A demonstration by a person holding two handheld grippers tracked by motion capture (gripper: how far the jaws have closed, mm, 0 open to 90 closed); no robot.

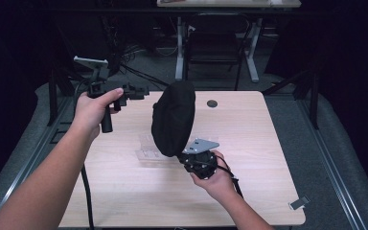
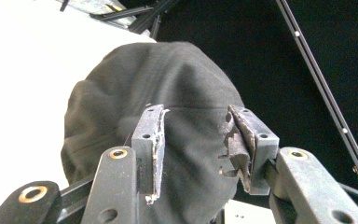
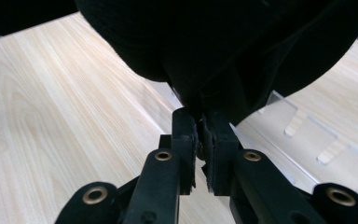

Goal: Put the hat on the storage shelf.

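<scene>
Tabletop (image 1: 124,191): light wood, a clear plastic stand (image 1: 148,148) near its centre. Black cap (image 1: 173,119) is held up above the centre, over the stand, hanging clear of the wood. Right gripper (image 1: 191,154), at 5 o'clock of the cap, has its jaws pressed together on the cap's lower edge. Left gripper (image 1: 141,91) sits at 10 o'clock, near the cap but apart from it, jaws spread and empty. I judge this a two-handed hold in progress; next, I'd bring the left gripper onto the cap's near edge.
</scene>
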